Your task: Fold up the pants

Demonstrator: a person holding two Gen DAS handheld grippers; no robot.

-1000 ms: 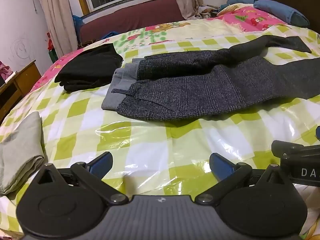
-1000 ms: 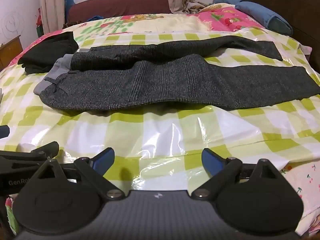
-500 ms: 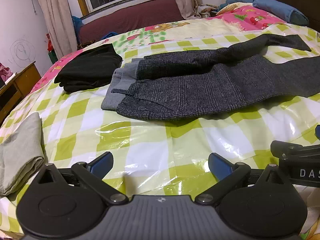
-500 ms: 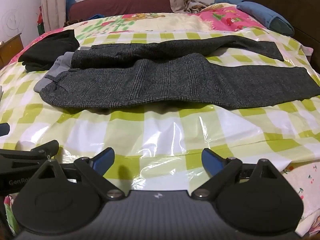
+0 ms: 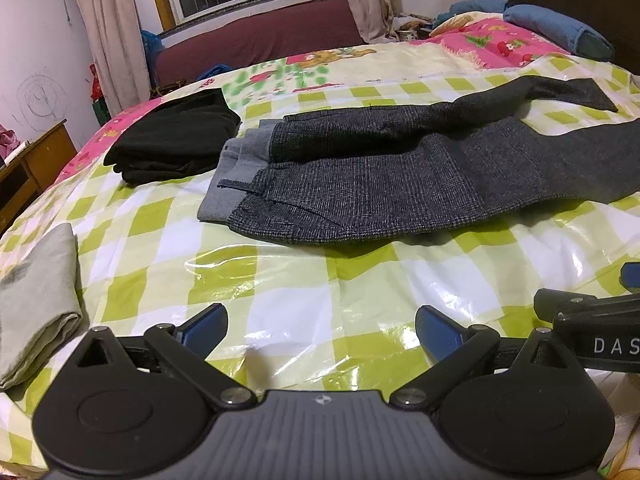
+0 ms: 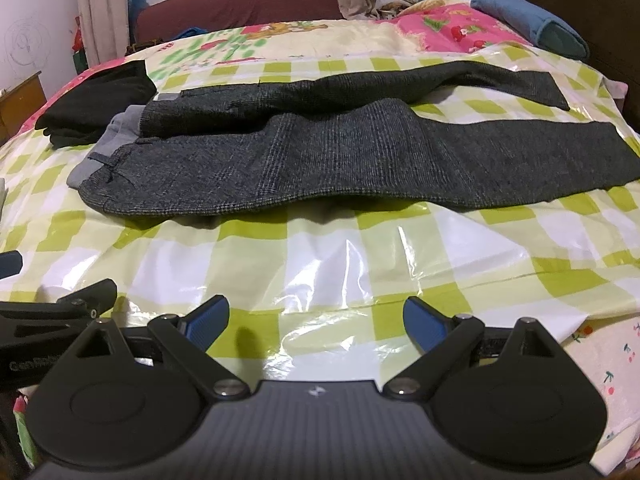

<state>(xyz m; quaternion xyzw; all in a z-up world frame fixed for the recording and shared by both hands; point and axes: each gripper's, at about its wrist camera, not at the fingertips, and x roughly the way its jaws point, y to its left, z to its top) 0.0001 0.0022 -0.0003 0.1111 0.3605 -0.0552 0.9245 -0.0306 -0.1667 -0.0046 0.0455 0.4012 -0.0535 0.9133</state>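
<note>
Dark grey pants (image 6: 340,152) are spread unfolded across the bed (image 6: 320,264). Little has changed since a second ago: left gripper (image 5: 320,330) and right gripper (image 6: 316,320) are held wide apart, empty; folding is unstarted.

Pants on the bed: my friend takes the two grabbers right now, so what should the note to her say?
Left gripper: open, holding nothing, low over the checkered sheet.
Right gripper: open, holding nothing, beside the left one.
Grey pants: spread flat across the bed, waistband to the left, legs running right, untouched by either gripper.
Done: no fold visible.
Left: all the folding, probably starting with one leg over the other.
</note>
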